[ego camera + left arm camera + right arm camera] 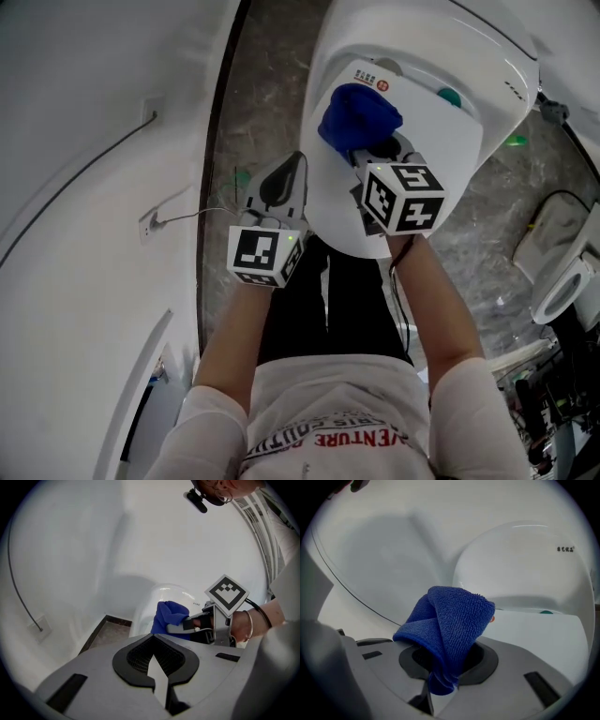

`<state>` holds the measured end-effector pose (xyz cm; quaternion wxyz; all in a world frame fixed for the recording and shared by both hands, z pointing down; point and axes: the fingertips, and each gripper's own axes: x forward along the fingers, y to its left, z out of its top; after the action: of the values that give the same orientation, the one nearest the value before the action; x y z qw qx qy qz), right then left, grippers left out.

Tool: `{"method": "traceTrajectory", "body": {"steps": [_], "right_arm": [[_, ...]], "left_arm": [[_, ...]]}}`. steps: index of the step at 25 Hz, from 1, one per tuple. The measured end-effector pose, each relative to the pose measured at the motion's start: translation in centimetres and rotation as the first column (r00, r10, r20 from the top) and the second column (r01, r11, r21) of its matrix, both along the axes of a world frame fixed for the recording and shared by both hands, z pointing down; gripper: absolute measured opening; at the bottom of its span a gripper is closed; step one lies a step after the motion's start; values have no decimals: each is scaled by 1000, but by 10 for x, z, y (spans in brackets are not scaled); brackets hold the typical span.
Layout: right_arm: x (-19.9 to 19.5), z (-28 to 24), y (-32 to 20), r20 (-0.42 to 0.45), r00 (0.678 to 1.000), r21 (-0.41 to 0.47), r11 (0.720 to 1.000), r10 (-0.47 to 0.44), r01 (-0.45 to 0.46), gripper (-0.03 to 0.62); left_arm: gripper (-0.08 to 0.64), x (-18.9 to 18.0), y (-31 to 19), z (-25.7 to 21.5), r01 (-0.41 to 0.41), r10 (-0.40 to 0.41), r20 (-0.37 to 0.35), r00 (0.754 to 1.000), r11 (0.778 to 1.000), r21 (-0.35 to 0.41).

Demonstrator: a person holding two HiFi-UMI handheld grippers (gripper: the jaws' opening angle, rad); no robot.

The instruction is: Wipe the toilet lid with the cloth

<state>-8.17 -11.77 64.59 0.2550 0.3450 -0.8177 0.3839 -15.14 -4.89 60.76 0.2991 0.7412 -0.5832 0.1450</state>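
The white toilet lid [441, 131] lies closed at the top of the head view, with a sticker and a teal button near its back. My right gripper [372, 152] is over the lid and shut on a folded blue cloth [359, 117]. In the right gripper view the cloth [452, 625] bulges up out of the jaws of the right gripper [446, 665], with the lid [534, 634] just beyond. My left gripper [279, 186] hangs beside the lid's left edge, shut and holding nothing. In its own view, the left gripper [154, 658] faces the cloth [171, 616].
A white curved wall runs along the left with a socket [148, 225] and a thin cable. Grey marbled floor [253, 103] surrounds the toilet. Another white fixture [562, 281] and dark clutter stand at the right. The person's legs are just in front of the toilet.
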Motion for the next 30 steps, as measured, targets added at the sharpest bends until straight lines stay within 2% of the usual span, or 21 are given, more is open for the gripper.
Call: {"method": "traceTrajectory", "body": {"steps": [5, 10, 16, 22, 30], "right_arm": [[-6, 21, -25, -82, 996, 1, 999, -40, 40, 87], [0, 41, -39, -170, 985, 22, 1000, -6, 10, 87], [9, 41, -43, -153, 987, 10, 999, 52, -51, 87], [52, 35, -43, -200, 975, 0, 995, 95, -97, 87], [140, 33, -43, -221, 961, -6, 985, 167, -172, 87]], "left_arm": [[6, -1, -22, 6, 30, -30, -20, 999, 1000, -3], [6, -1, -35, 23, -10, 9, -37, 999, 999, -36], [6, 1, -46, 29, -100, 97, -48, 994, 993, -67], [6, 17, -62, 32, -136, 134, -35, 990, 989, -56], [6, 92, -75, 23, -232, 229, -94, 969, 973, -22]]}}
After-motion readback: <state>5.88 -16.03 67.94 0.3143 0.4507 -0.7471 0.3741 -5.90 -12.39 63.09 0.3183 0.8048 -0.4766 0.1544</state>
